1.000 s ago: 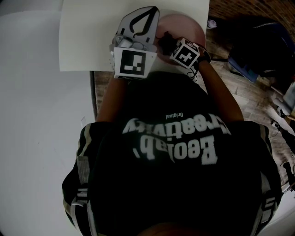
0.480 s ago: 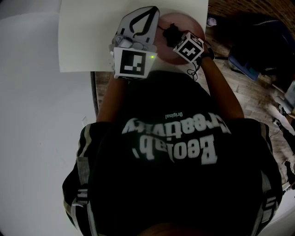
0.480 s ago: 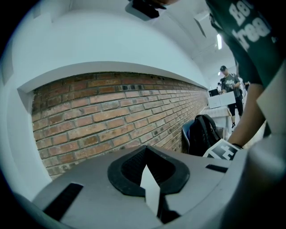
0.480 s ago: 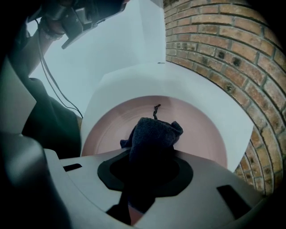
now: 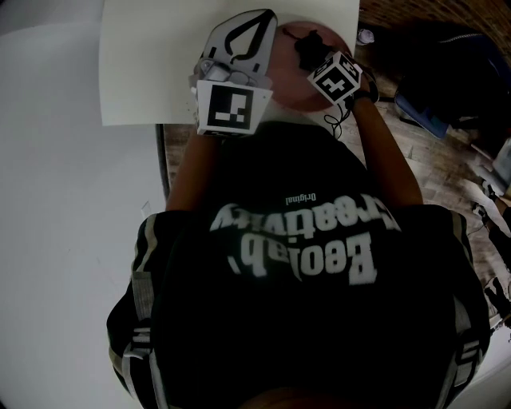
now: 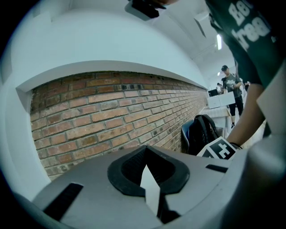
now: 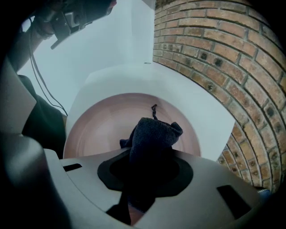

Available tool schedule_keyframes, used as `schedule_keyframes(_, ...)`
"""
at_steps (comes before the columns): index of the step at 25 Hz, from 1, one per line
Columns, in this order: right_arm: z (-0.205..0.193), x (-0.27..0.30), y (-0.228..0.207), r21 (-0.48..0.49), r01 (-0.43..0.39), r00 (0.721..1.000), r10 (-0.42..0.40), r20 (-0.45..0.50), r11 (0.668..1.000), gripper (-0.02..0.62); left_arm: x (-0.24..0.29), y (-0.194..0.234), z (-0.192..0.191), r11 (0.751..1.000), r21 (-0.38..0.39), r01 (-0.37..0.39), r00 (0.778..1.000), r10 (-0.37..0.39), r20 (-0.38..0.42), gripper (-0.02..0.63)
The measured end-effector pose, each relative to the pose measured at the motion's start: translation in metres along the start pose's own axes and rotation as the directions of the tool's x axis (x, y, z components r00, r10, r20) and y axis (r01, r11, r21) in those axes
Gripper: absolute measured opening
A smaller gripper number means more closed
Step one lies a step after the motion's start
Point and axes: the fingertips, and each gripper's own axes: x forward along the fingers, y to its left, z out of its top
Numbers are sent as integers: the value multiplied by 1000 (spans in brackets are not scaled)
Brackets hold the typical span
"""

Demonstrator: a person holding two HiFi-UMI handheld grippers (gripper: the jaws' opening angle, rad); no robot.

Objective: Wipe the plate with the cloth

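Holding the cloth clamped tight in my right tongs, I had the dark wad sticking out past the tips so the fabric met the plate and not the plastic. It sat over the pink plate's middle, a bit toward the far rim, and looked pressed down on it, though I couldn't swear to contact. A loose thread poked off the far end.

My left tongs were parked just off the plate's left rim on the white sheet under it, jaws drawn together with no plate between them. A white sliver showed in the gap, and I couldn't tell what it was. I reckon that hand was just there to brace things while the right one wiped. The near half of the plate probably needed a pass next.
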Motion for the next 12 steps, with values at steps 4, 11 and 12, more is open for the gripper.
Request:
schedule_keyframes(4,-2,-1,-9,-3,31,1000,-31,-2,1000,92,2,0,1,1000,-1,1,1000,-1,0,3)
schedule_keyframes(11,-3,0,-9,23,8,1000,-8,7,1000,91,6,-1,1,1000,0,4,1000,-4,-6,3)
schedule_keyframes(12,-3,0,-9,25,4,1000,-5,8,1000,89,7,-1,1,1000,-1,6,1000,-6,-7,3)
